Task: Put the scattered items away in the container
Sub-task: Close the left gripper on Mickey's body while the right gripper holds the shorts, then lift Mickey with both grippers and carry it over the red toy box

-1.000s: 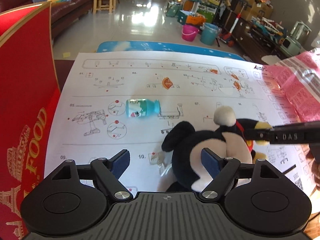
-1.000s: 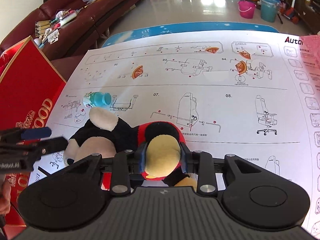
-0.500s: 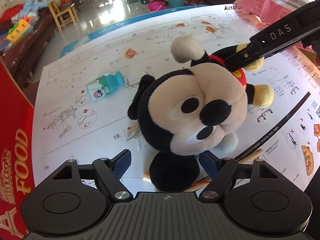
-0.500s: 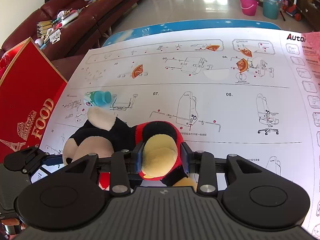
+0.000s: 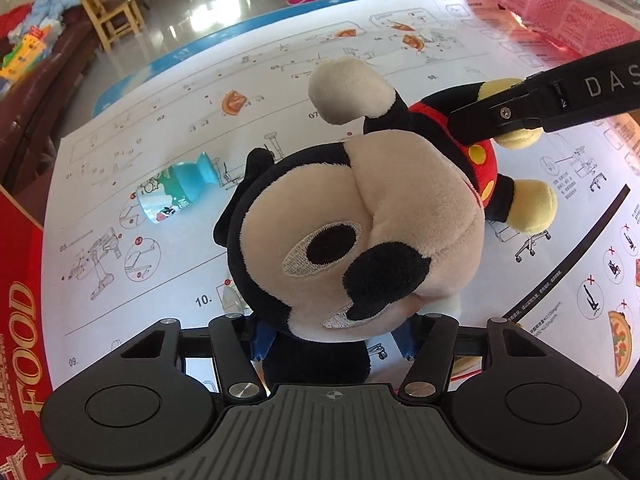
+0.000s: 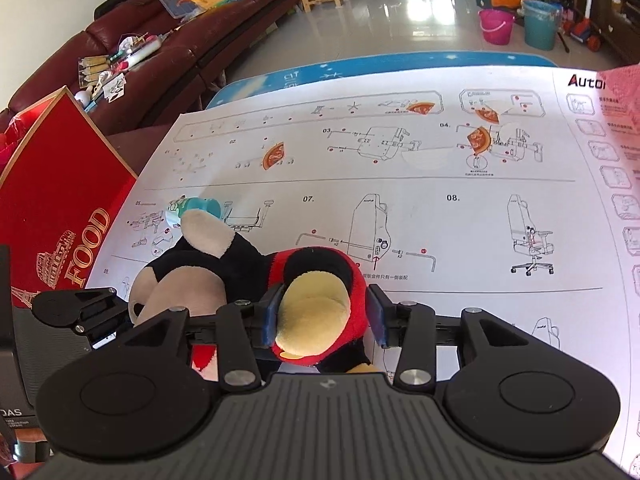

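A Mickey Mouse plush [image 5: 360,216] is held above the paper-covered table. My left gripper [image 5: 332,340] is shut on its black ear, below the face. My right gripper [image 6: 322,318] is shut on the plush's yellow foot [image 6: 312,304]; its arm also shows in the left wrist view [image 5: 560,100]. A small teal bottle [image 5: 176,192] lies on its side on the paper beyond the plush; it also shows in the right wrist view [image 6: 200,206]. The red FOOD box [image 6: 56,208] stands at the left edge.
A large instruction sheet [image 6: 440,220] covers the table. A pink patterned bag [image 5: 572,8] lies at the far right. Beyond the table are a sofa [image 6: 160,48], a wooden chair and buckets on the floor.
My left gripper has closed from open onto the plush's ear. The plush has turned its face toward the left camera and risen closer. The right grip is unchanged.
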### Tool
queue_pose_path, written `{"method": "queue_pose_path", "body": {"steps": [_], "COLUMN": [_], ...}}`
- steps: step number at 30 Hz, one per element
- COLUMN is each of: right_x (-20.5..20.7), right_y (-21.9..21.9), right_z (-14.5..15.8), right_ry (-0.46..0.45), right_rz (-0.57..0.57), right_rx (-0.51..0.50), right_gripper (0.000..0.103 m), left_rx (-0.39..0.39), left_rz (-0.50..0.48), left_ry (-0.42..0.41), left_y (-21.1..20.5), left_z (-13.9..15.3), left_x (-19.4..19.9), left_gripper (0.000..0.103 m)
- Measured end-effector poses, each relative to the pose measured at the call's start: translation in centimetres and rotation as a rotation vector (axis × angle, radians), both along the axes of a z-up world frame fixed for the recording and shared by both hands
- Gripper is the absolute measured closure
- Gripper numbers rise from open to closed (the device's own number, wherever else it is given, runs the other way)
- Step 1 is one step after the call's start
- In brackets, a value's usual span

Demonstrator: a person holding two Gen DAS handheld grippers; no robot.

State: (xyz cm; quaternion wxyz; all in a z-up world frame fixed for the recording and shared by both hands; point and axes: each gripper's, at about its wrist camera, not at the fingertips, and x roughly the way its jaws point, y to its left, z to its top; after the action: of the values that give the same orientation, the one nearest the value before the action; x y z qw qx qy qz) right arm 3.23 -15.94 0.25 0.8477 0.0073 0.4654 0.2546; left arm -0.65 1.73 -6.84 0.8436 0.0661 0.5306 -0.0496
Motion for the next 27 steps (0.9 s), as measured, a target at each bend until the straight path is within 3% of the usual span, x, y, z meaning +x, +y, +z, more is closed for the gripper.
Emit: {"method": "queue_pose_path", "body": {"steps": [9,18,23,24,27], "right_x": [-1.4,0.1,-0.1,0.0,0.5], "right_y": [0.4,0.8,1.7,1.7,1.8], "right_z": [0.0,-0.2,-0.4,-0.4,-0.6], "right_ry": [-0.049,-0.066,-0.094,-0.091,-0.077], "right_rz": [-0.019,-0.036,-0.024,-0.026,-0.032], "right_rx": [0.026,0.041,0.002,0.001,0.001], "right_gripper": [0.051,0.059,0.064,0.064,0.065], "left_rx": [-0.049,-0.109,-0.12,-0.119,-0.076], "left_rz": [0.006,0.006,0.017,0.018,0.018], "left_ry": [0.042,0.067,0.048,0.044,0.034], "left_y": [-0.3,1.0,1.7,1.7,1.5], "left_z": [0.6,0.7,0.8,0.8,0.7], "left_x": [0.1,0.3,-0.2,-0.3,-0.5], "left_gripper": [0.049,0.049,0.043,0.034,0.032]}}
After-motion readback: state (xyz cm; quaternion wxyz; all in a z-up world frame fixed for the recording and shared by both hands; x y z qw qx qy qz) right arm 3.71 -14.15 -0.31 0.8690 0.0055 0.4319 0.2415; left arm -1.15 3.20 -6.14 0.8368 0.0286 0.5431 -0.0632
